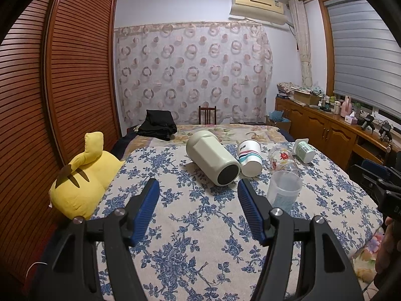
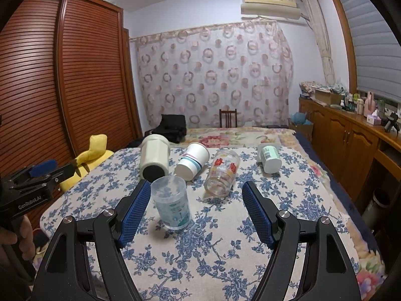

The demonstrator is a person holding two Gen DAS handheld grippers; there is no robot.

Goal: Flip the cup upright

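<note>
Several cups sit on a blue-floral cloth. A clear plastic cup [image 2: 171,204] stands upright, also in the left wrist view [image 1: 284,192]. Lying on their sides are a cream tumbler [image 2: 154,160] [image 1: 213,160], a striped paper cup [image 2: 193,161] [image 1: 250,158], a flowered glass [image 2: 221,173] [image 1: 282,159] and a white-green cup [image 2: 269,158] [image 1: 304,149]. My left gripper [image 1: 198,189] is open and empty, just short of the tumbler. My right gripper [image 2: 195,190] is open and empty, with the clear cup close by its left finger.
A yellow plush toy [image 1: 85,178] lies at the cloth's left edge. A wooden wardrobe [image 1: 50,87] stands on the left, a wooden cabinet [image 2: 351,138] with clutter on the right. Black clothes [image 1: 158,125] and a chair [image 1: 207,115] are at the far end.
</note>
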